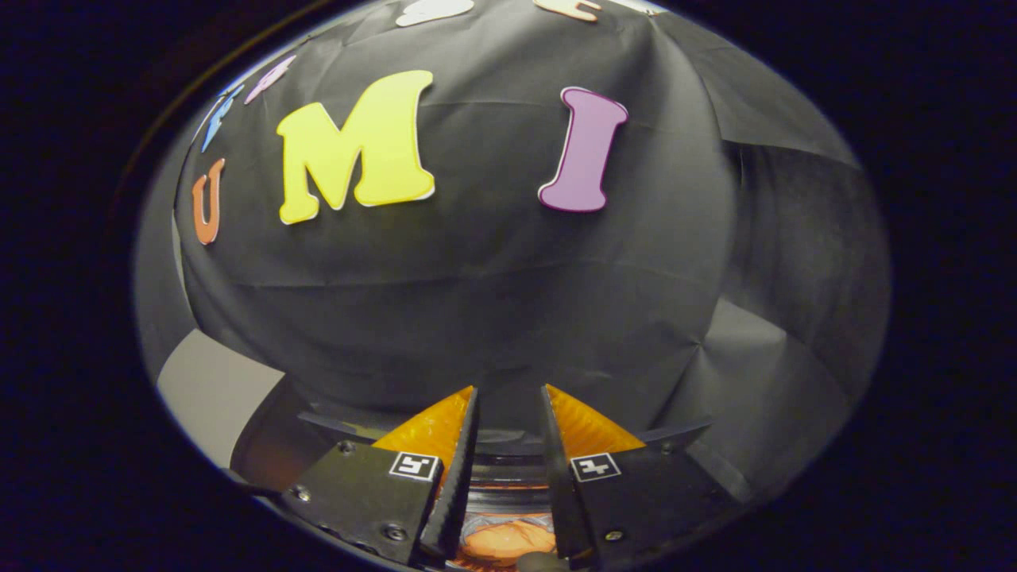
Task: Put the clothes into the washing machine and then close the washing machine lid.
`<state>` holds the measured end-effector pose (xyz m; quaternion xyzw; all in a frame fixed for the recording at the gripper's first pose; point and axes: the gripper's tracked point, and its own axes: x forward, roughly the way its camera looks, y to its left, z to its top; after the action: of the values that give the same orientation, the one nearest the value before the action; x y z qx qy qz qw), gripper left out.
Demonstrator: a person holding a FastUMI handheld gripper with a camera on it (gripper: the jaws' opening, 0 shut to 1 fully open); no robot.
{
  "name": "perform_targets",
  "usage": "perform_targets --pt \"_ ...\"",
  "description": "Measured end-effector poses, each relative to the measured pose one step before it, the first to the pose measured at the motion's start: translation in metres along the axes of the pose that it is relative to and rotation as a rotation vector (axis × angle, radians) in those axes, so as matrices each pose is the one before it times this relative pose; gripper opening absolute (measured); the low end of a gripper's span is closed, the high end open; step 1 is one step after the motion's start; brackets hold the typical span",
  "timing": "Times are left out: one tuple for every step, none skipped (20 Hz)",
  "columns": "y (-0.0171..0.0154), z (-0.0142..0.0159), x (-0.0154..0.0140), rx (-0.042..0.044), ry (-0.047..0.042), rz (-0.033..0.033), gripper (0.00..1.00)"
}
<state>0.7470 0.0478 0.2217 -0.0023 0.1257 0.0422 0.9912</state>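
A pale desk (210, 389) corner lies at left. The gripper (508, 405) hangs with its fingers narrowly apart, gripping nothing, above the washing machine (508, 469) rim, orange clothes (508, 540) low between them.

Black cloth wall (493, 302): hangs well beyond the fingers (457, 469) and spans the whole background ahead of them. Surface is smooth with faint horizontal creases across its middle.

Side cloth panel (794, 262): a second stretch of the same dark cloth, to the right of the fingers and beyond them. It meets the main wall along a visible seam. Several folds gather to a pucker low on this panel.

Pale grey panel (210, 389): flat and plain, to the left of the fingers, below the lower edge of the cloth wall. Its material cannot be determined.
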Motion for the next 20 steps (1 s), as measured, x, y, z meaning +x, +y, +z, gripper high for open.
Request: perform_targets --pt "-0.00041 -0.00350 0.00353 0.00824 0.01389 -0.00191 0.47" --pt "0.00052 -0.00252 0.00393 0.00980 0.00614 0.00047 0.47" --pt "0.00046 -0.00159 0.00430 0.00620 0.00297 0.00024 0.47" --pt "0.00006 -0.00493 0.00125 0.00340 0.01173 -0.00009 0.47" --pt "-0.00021 -0.00647 0.00282 -0.00577 0.01817 -0.00348 0.47" --pt "-0.00037 -0.00591 0.00338 -0.00833 0.01039 -0.00305 0.47" --pt "0.00001 0.00166 -0.00023 -0.00667 -0.02587 0.00402 0.47" --pt "-0.00063 -0.00154 0.00261 -0.01089 -0.00465 -0.00666 0.48" --pt "-0.00024 0.00005 -0.00219 -0.00078 -0.02200 0.00558 0.50" --pt "-0.00022 0.00027 0.00320 -0.00432 -0.01534 0.00589 0.51" --pt "-0.00014 0.00017 0.00115 -0.00455 -0.01579 0.00738 0.53" --pt "-0.00001 0.00108 -0.00003 0.00619 -0.01382 0.00511 0.53" --pt "-0.00022 0.00000 0.00039 0.01294 -0.01485 0.00359 0.53" --pt "0.00013 0.00020 -0.00080 0.01142 -0.01591 0.00309 0.53" --pt "0.00046 -0.00001 -0.00113 0.00705 -0.01704 0.00075 0.54" --pt "0.00036 -0.00183 0.00000 -0.01035 -0.01799 -0.00117 0.54" --pt "0.00055 0.00004 -0.00240 -0.02082 -0.01661 -0.00084 0.54" --pt "-0.00007 -0.00039 -0.00373 -0.01212 -0.01464 -0.00103 0.54" --pt "-0.00067 0.00025 -0.00132 0.00276 -0.01185 0.00123 0.54" --pt "0.00050 -0.00012 0.00124 0.01171 -0.00704 0.00106 0.54"
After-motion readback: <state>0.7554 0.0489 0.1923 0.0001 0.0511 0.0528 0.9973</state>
